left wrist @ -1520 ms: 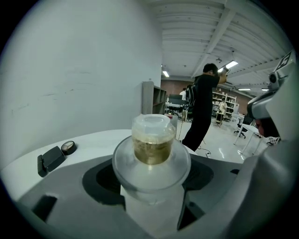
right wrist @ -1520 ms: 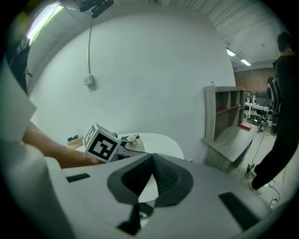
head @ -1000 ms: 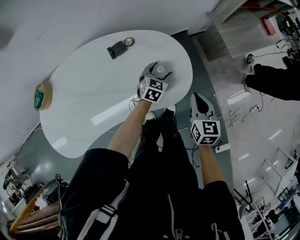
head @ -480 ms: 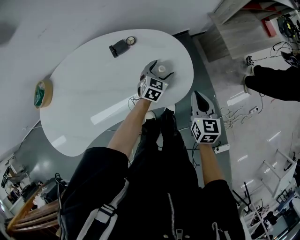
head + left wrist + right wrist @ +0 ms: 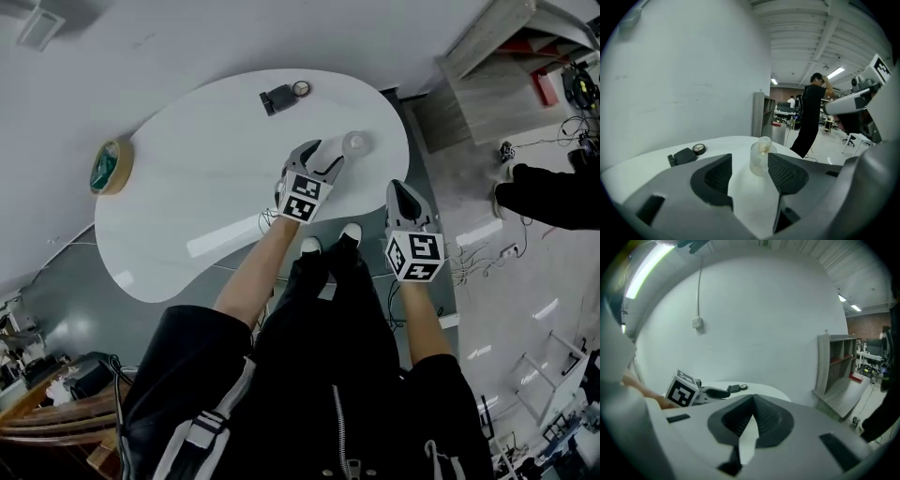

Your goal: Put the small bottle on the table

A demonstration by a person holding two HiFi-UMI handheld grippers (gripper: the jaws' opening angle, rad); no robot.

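One bottle (image 5: 761,158), tape (image 5: 111,166) in head view only

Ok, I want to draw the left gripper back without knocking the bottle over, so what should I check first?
1. Bottle standing upright on the table: ok.
2. Left gripper not pressing the bottle: ok. Its jaws are closing, but the bottle stands just past the tips, unpinched.
3. Bottle well in from the table's edge: ok.
4. Black gadget and tape roll far from the way back: ok.
5. Right gripper shut, empty and off to the side of the table: ok.
6. Bottle cap tight: cannot tell.
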